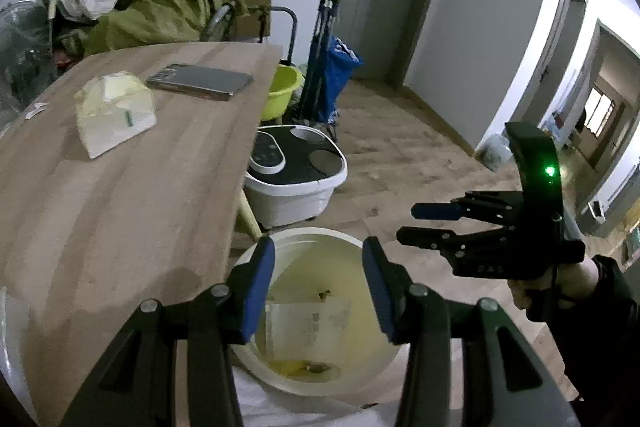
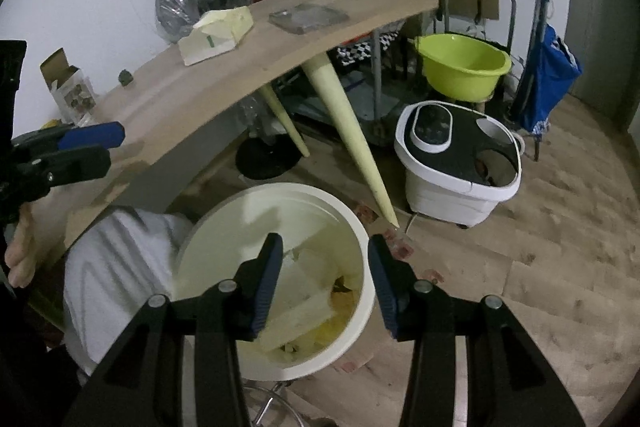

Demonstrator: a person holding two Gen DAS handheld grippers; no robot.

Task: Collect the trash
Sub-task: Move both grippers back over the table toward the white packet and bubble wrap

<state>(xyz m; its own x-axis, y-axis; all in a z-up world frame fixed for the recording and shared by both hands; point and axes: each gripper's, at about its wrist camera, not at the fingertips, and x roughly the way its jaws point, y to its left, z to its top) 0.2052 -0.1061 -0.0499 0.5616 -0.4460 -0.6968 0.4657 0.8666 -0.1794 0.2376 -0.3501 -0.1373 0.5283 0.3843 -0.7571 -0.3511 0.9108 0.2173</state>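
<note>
- Trash bin, a white round bucket, stands on the wooden floor beside the table edge, at 6 o'clock in both wrist views; we see it again from the right wrist.
- Inside it we see a flat clear packet leaning against the wall, and yellowish scraps at the bottom; from the right wrist the contents read as pale flat pieces over yellow bits.
- Our left gripper hangs over the bin mouth, its blue pads spread apart with nothing between them.
- Our right gripper also hangs above the bin, its pads spread wide and empty; from the left wrist we see it side-on at 3 o'clock, held by a gloved hand.
- From the right wrist, the left gripper shows at 9 o'clock, close over the table edge.
- On the wooden table a crumpled pale wrapper lies at 10 o'clock, just beside a grey phone.
- A small white scrap sits near the table's far left edge.
- From the right wrist we also see a small dark lump on the tabletop, left of the wrapper.
- On the floor at 1 o'clock stand a white foot bath, a lime basin and a blue trolley bag.
</note>
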